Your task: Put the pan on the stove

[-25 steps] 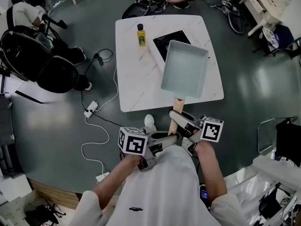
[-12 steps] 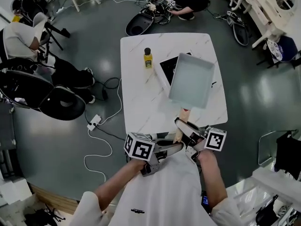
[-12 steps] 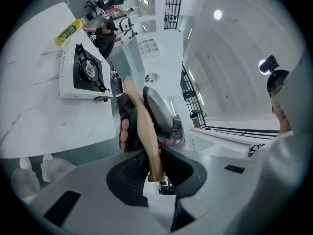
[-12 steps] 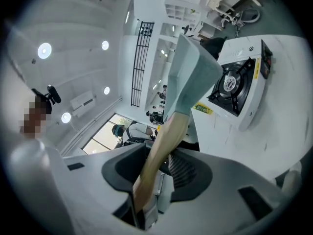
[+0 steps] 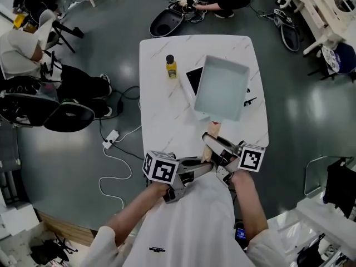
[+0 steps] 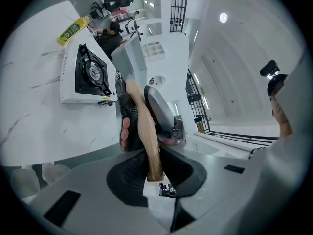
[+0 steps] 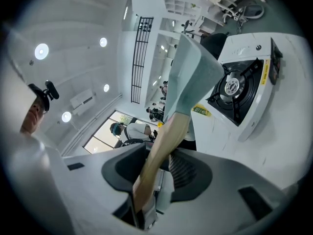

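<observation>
Marble table point(image 5: 161, 93) below me, and the pan point(image 5: 221, 88) is up in the air over its far right part, tilted, not yet set down. Under it sits the stove point(image 5: 194, 78), burner bare in both gripper views, so the placing is all still to do. My left gripper point(image 5: 207, 162) is clamped on the end of the wooden handle point(image 5: 212, 131), and my right gripper point(image 5: 216, 144) is clamped on it too, further up toward the pan. What's left, I'd say: level it, lower it onto the burner, let go. Bottle point(image 5: 171, 67) stands left of the stove, clear of the pan.
</observation>
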Tool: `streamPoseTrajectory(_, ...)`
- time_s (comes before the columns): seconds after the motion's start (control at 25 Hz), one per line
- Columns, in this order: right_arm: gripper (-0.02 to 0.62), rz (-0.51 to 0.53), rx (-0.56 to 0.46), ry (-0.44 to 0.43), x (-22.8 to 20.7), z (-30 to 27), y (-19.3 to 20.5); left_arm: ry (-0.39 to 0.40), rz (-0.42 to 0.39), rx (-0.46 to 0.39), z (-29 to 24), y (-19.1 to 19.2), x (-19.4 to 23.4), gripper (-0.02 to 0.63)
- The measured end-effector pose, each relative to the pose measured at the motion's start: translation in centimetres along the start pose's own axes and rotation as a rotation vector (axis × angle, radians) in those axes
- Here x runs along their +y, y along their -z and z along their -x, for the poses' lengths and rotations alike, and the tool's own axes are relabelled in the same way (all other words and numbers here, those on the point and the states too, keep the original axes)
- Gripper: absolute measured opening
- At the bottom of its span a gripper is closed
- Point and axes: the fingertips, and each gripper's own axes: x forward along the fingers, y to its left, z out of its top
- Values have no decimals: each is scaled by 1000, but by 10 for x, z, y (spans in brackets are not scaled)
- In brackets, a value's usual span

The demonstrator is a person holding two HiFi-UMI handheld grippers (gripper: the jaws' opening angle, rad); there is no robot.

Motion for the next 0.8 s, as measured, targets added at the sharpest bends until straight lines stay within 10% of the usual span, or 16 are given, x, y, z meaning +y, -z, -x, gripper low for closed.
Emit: streamPoseTrajectory(0.8,153,-81,143,33,-125,-31,-37,-85,136,-64,-44,-56,108,74)
